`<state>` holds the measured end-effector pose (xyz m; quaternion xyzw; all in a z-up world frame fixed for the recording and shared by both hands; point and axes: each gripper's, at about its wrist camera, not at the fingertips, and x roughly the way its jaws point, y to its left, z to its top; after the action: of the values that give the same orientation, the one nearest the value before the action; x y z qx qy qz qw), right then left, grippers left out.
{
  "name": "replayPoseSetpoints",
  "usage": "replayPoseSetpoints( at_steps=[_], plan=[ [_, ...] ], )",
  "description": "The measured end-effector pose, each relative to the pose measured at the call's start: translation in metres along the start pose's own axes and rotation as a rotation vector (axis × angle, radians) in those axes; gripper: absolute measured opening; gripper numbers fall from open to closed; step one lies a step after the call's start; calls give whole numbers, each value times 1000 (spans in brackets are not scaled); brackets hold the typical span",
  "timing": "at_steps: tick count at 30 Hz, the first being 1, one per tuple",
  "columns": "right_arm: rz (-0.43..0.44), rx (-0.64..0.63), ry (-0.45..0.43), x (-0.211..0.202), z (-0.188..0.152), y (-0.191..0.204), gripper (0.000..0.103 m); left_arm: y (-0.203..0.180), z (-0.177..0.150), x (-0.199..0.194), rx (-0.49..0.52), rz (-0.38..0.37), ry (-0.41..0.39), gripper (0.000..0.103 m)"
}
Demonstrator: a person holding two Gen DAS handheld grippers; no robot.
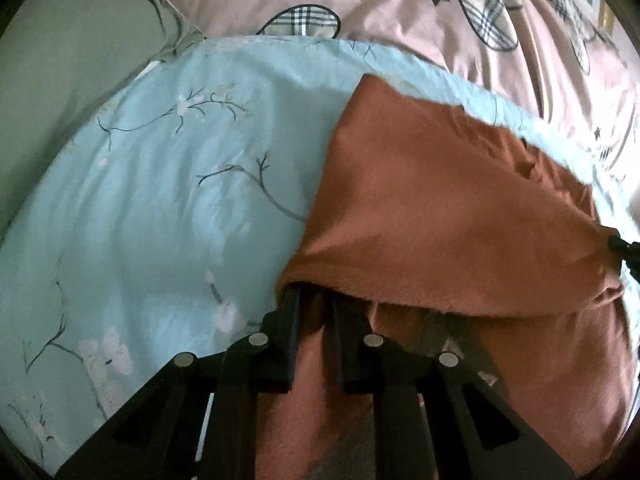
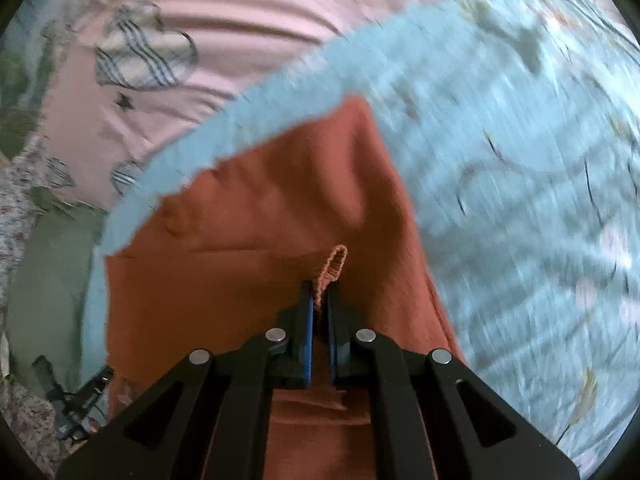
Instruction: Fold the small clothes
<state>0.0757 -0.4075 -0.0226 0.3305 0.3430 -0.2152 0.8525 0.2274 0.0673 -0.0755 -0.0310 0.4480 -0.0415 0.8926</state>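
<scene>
Rust-orange garment (image 2: 256, 216) on the light-blue floral sheet (image 1: 160, 184), pinched in both left gripper (image 1: 316, 300) and right gripper (image 2: 320, 300).

The garment (image 1: 440, 208) is showing a plain rust orange, with a gathered loop (image 2: 335, 264) of the same orange. Under it, the quilt (image 1: 168, 184) is showing pale blue with dark twigs and pale pink blossoms. Beyond the quilt, the sheet (image 1: 360, 8) is showing pink with black stars and plaid hearts. Left of the quilt, a cloth (image 1: 60, 80) is showing sage green. The claws (image 2: 320, 312) are black, with blue pads (image 2: 308, 340).
</scene>
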Motion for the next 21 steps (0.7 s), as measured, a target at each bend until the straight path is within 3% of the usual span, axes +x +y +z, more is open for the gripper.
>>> replayPoseSetpoints(
  at_steps=[2,4,6,8,11,14,15,21],
  plan=[
    [-41,-11,-46,-14,-2,10,13,2,-1,1,-4,1,1,17],
    [-18,-45,-105,-33,0,27,19,6,1,1,-24,-15,3,17],
    [67,-79,-132,-44,3,48,61,10,0,0,-40,-22,-7,17],
    [185,-142,-74,-34,9,79,72,12,-4,-1,-54,-29,-28,17],
    [274,-225,-2,-6,16,131,72,16,-7,-1,-81,-41,-44,19],
    [496,-280,177,49,25,193,72,22,-9,-1,-121,-45,-53,27],
    [525,-296,219,65,27,208,72,24,-9,-1,-130,-54,-57,27],
    [522,-410,412,170,47,293,72,23,-12,-1,-127,-52,-81,27]
  ],
)
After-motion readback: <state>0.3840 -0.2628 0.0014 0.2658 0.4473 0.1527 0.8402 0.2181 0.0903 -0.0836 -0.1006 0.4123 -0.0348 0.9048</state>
